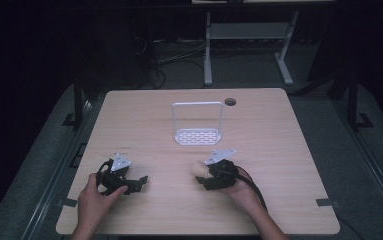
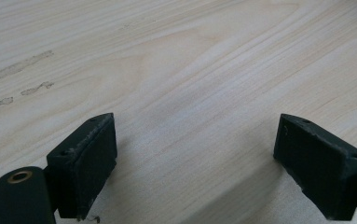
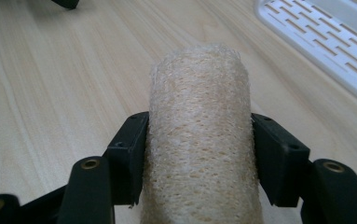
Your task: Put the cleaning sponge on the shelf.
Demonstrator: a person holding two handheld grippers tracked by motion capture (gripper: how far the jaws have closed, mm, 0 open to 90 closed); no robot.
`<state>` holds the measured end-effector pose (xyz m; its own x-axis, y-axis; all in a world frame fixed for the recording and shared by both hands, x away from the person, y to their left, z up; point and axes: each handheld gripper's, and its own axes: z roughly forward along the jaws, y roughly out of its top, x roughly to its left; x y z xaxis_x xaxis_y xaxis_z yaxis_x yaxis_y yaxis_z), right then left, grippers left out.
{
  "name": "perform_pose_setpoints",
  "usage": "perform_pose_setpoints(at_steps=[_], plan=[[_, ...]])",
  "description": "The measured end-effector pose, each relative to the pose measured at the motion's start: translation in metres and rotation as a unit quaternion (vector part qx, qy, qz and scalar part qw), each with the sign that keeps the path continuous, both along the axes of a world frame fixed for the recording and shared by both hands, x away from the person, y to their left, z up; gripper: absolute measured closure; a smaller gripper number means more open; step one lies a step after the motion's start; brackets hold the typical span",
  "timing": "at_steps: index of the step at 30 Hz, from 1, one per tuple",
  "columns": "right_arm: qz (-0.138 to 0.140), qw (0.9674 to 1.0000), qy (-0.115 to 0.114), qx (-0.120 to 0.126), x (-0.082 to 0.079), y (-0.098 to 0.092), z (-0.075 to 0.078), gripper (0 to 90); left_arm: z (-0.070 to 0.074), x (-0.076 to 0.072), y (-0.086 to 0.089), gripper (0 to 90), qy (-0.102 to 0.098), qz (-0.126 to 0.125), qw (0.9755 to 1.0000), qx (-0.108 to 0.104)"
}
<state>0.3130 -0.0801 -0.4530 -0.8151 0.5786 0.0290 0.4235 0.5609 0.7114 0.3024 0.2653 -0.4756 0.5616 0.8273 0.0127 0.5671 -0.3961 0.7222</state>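
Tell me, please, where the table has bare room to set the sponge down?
Bare wood lies left and right of the rack, and between the left gripper and right gripper. The crowded spot is the rack; the sponge sits in the right gripper.

loofah roll (image 3: 199, 140) cut off at bottom edge; white rack (image 3: 325, 42) cut by right edge.
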Motion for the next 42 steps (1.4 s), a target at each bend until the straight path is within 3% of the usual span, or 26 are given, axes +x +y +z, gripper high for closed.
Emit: perform_pose_setpoints(at_steps=[22, 42], plan=[[-0.012, 0.9999, -0.006, 0.004, 0.018, -0.016, 0.015, 40.8, 0.0, 0.0, 0.0, 12.6, 0.0, 0.001, 1.0, -0.001], [-0.028, 0.9994, -0.021, 0.008, 0.037, -0.018, 0.024, 40.8, 0.0, 0.0, 0.0, 12.6, 0.0, 0.0, 1.0, 0.001]])
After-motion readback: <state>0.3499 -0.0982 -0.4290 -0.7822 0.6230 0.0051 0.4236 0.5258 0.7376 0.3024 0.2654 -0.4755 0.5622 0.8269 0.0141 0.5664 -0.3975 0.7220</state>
